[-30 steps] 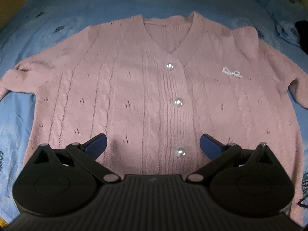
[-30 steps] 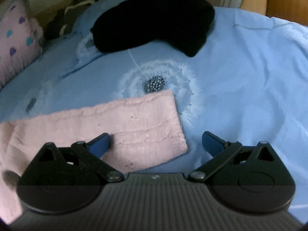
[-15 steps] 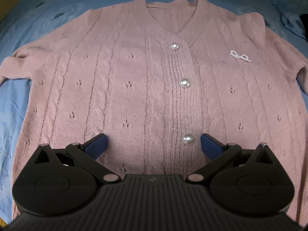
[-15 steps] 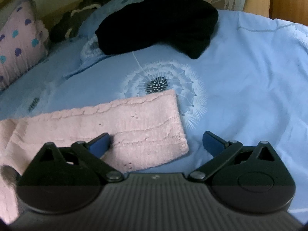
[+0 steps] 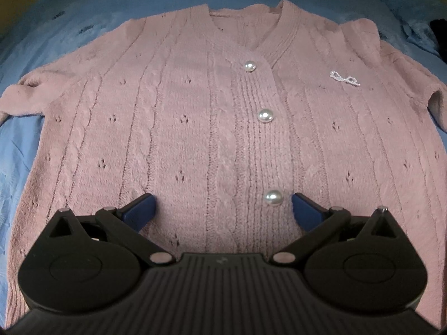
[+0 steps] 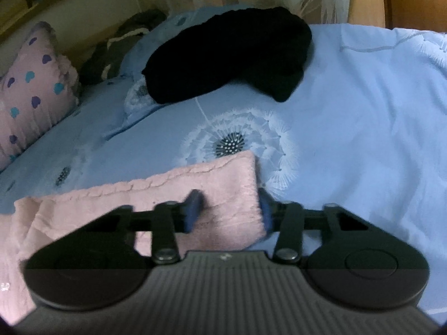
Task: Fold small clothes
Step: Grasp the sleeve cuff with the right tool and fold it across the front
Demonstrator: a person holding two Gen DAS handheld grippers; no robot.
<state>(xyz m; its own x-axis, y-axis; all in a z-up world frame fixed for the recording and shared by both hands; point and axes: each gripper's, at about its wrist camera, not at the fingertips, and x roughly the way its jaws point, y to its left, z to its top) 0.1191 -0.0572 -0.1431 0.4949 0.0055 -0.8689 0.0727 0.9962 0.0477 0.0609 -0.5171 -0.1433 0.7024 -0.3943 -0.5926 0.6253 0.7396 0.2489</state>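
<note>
Blue dandelion-print bedding (image 5: pixel 25 145) carries a pink cardigan (image 5: pixel 195 128), spread flat and buttoned, across the bed's middle. From the left wrist, the left gripper (image 5: pixel 223 209) hangs wide open over the hem by the lowest pearl button (image 5: pixel 273 197); closing here could snag it.

From the right wrist, the right gripper (image 6: pixel 229 209) is narrowing around the sleeve cuff (image 6: pixel 223 192), blurred, grip unconfirmed. A shallow bite may let the fuzzy knit slip.

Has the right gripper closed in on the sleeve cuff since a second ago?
Yes. The right gripper has narrowed its fingers around the pink sleeve cuff, below the dandelion print.
</note>
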